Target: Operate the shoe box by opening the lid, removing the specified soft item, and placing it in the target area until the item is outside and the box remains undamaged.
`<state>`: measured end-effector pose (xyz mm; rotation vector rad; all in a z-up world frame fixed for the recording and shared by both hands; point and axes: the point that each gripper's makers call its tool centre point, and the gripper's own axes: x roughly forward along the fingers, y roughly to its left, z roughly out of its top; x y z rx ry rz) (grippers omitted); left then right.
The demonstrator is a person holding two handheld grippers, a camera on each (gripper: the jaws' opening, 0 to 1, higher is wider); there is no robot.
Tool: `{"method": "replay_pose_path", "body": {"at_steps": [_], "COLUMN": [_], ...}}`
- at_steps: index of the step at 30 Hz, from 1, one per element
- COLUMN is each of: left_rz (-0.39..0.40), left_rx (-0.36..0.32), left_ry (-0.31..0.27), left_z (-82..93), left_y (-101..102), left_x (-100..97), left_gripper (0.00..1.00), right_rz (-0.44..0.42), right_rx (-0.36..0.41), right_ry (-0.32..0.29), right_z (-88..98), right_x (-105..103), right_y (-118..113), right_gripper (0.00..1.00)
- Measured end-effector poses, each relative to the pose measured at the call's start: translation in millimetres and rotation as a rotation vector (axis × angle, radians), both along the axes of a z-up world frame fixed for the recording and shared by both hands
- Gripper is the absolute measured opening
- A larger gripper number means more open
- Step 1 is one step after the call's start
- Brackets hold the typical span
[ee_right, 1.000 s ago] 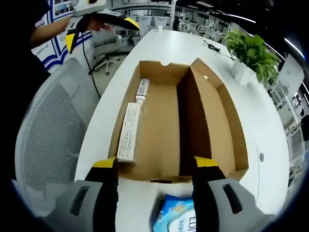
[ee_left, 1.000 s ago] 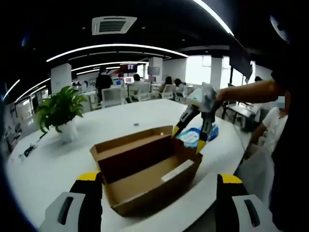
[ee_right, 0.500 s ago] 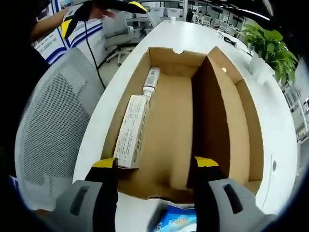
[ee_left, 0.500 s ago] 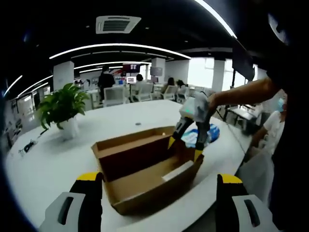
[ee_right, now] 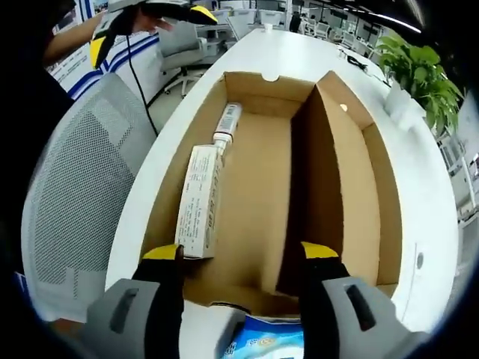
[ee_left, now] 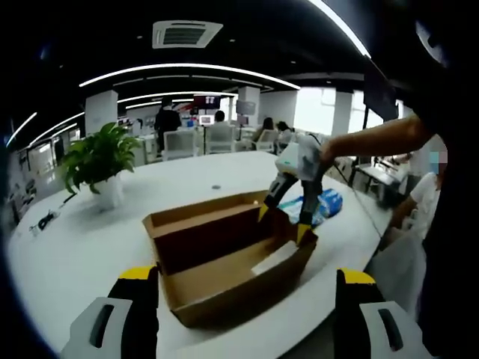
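Left gripper view puts your left gripper (ee_left: 243,303) at 6 o'clock, jaws spread wide and holding nothing, short of the open cardboard shoe box (ee_left: 224,258) on the white table (ee_left: 82,247). Your right gripper (ee_left: 288,217) hangs at 2 o'clock over the box's far end, jaws parted and empty. Just beyond that end lies the blue soft pack (ee_left: 323,206). A potted plant (ee_left: 97,161) stands at 10 o'clock. In the right gripper view, a long white carton (ee_right: 199,200) and a tube (ee_right: 227,121) lie inside the box, with the blue pack at 6 o'clock, outside it.
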<state>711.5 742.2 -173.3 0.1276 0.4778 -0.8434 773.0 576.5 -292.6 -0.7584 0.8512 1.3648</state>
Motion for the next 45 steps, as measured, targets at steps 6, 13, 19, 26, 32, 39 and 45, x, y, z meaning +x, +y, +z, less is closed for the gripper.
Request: {"method": "replay_pose_path", "body": {"at_steps": [6,13,19,26,32,39,45], "left_rz": [0.003,0.010,0.023,0.032,0.039,0.048,0.049], "left_rx": [-0.003,0.006,0.004,0.002,0.003,-0.001,-0.005], "left_ry": [-0.005,-0.005,0.000,-0.001,-0.005,-0.005,-0.007], "left_z": [0.4,-1.9,-3.9,-4.7,-4.5,-5.7,-5.4], "left_y": [1.3,4.1,4.9,6.2,8.1,9.6,8.7], "left_x": [0.9,-0.1,-2.6,-2.6,-2.7,-2.5,-3.8], "left_gripper": [1.00,1.00,1.00,0.99,0.99,0.99,0.99], "right_rz": [0.005,0.027,0.038,0.029,0.031,0.054,0.026], "right_rx": [0.034,0.012,0.011,0.017,0.008,0.003,0.021], "right_ry": [0.026,0.051,0.033,-0.007,-0.027,-0.048,-0.048], "right_z": [3.4,-10.2,-13.5,-15.0,-19.5,-19.6,-15.4], "right_x": [-11.4,-19.8,-17.5,-13.8,-16.4,-15.9,-16.5], "right_y": [11.0,14.6,16.6,18.4,21.8,23.1,25.0], "right_gripper": [0.53,0.48,0.40,0.25,0.19,0.17,0.16]}}
